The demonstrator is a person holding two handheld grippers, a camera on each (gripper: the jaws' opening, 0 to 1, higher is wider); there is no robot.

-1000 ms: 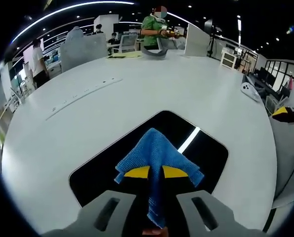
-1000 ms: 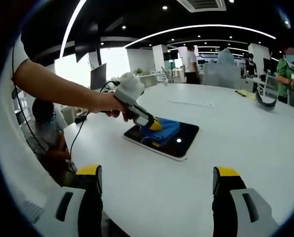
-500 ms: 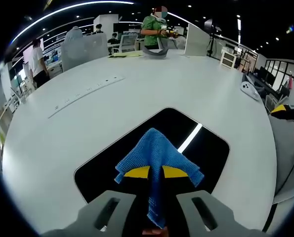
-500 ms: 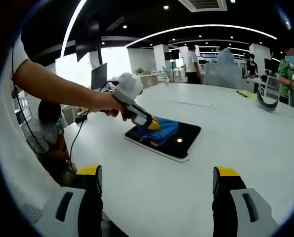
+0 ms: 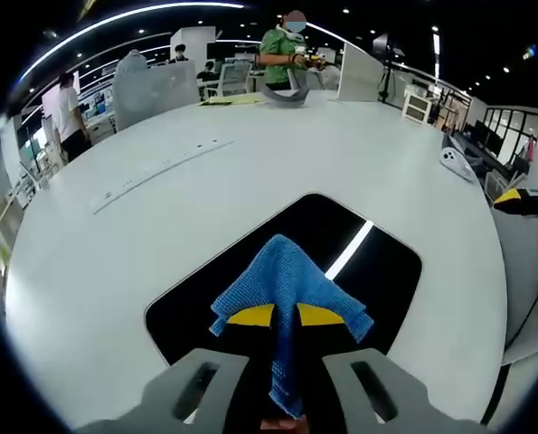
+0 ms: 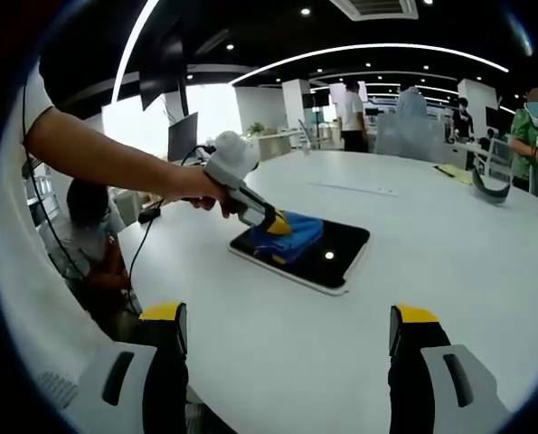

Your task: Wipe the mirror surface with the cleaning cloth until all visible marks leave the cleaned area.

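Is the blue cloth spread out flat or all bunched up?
Bunched up. The blue cloth is pinched between the left gripper's shut jaws, draping over their yellow tips onto the mirror.

No readable text, labels, brands or nos. anywhere. The strip (image 5: 155,170) lying along the table is showing small dark marks, too small & blurred to read as letters.
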